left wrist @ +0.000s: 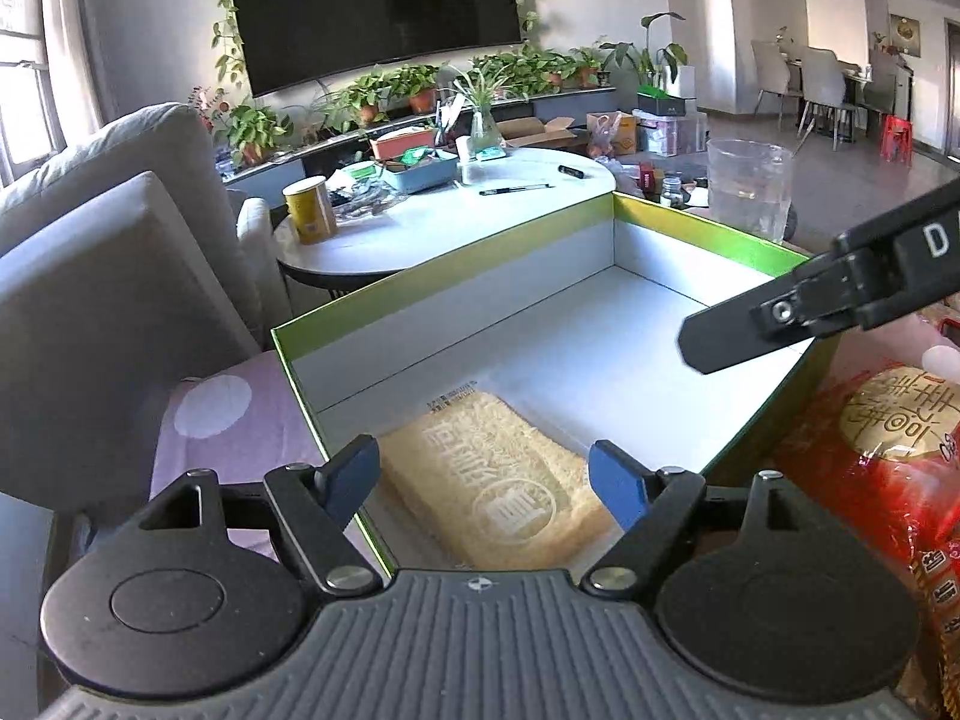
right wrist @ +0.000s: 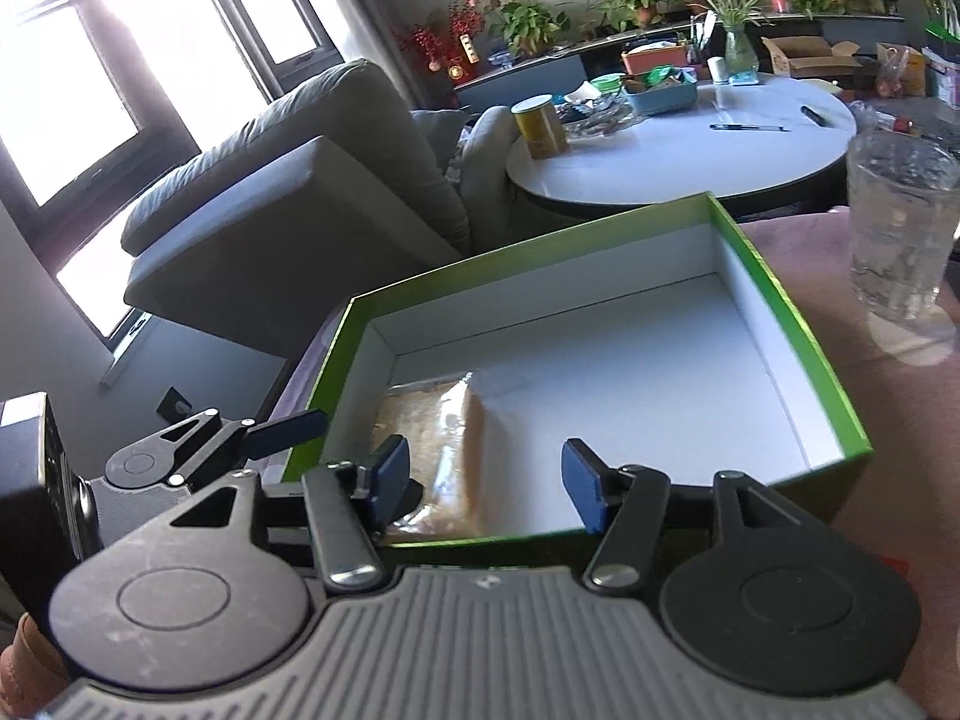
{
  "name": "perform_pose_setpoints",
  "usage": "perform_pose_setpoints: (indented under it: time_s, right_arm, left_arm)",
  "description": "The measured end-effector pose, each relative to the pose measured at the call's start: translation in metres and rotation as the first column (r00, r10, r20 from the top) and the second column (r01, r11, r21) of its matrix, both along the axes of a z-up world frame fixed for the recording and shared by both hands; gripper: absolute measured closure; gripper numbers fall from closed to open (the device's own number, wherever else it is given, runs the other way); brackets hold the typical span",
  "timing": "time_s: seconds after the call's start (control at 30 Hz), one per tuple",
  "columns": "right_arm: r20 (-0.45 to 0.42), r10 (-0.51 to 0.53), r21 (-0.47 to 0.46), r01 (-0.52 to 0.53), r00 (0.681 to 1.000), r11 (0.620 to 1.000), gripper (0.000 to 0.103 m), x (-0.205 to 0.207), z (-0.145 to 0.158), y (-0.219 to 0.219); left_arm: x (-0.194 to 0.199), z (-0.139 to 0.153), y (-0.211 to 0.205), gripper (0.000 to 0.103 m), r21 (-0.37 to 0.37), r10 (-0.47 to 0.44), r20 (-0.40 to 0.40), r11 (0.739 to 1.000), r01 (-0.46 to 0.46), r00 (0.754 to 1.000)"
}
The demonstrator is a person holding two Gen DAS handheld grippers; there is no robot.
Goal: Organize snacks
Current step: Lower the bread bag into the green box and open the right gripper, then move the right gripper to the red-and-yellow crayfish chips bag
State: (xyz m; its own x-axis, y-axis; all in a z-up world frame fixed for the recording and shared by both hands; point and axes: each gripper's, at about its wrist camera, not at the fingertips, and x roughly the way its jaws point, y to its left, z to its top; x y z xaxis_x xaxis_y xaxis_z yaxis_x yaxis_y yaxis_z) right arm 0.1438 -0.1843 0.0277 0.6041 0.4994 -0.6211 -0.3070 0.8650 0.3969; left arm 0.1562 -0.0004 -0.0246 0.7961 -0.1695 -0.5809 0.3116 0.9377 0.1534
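A green-rimmed box (left wrist: 432, 282) with a white inside lies open on a pink cloth. One tan snack packet (left wrist: 498, 480) lies flat in its near left corner. My left gripper (left wrist: 486, 480) hovers open over that packet, blue pads either side and clear of it. My right gripper (right wrist: 486, 483) stands open above the box's near wall (right wrist: 780, 300), nothing between its fingers, with the packet (right wrist: 444, 450) just left of its middle. One right finger (left wrist: 750, 330) reaches over the box's right side. A red snack bag (left wrist: 870, 450) lies right of the box.
A clear plastic cup (right wrist: 900, 228) stands beyond the box's far right corner. Behind it is a round white table (left wrist: 480, 210) with a yellow can, pens and a blue tray. A grey sofa (right wrist: 288, 192) is to the left.
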Motion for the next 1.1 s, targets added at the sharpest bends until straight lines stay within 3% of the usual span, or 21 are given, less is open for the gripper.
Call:
perform_pose_setpoints:
  time_s: [0.13, 0.2, 0.43, 0.8, 1.1]
  right_arm:
    - [-0.001, -0.014, 0.008, 0.014, 1.0, 1.0, 0.023, -0.004, 0.0, -0.007]
    - [0.002, -0.015, 0.013, 0.015, 1.0, 1.0, 0.023, -0.006, 0.002, -0.009]
    - [0.026, -0.019, 0.023, 0.019, 0.999, 1.0, 0.023, -0.019, 0.011, -0.018]
    - [0.043, -0.028, 0.025, 0.027, 0.999, 0.999, 0.023, -0.05, 0.018, -0.035]
    - [0.042, -0.06, -0.002, 0.061, 0.997, 0.998, 0.023, -0.075, 0.018, -0.06]
  left_arm:
    - [-0.01, 0.005, -0.009, 0.026, 0.026, 0.05, 0.008, 0.998, -0.05, 0.999]
    - [-0.014, 0.011, -0.007, 0.02, 0.004, 0.076, 0.007, 0.997, -0.076, 0.997]
    - [-0.039, 0.034, -0.003, 0.015, -0.054, 0.149, 0.074, 0.988, -0.145, 0.986]
    - [-0.076, 0.046, -0.011, 0.013, -0.144, 0.182, 0.048, 0.974, -0.174, 0.982]
    - [-0.104, 0.049, -0.025, 0.008, -0.178, 0.133, 0.045, 0.976, -0.123, 0.99]
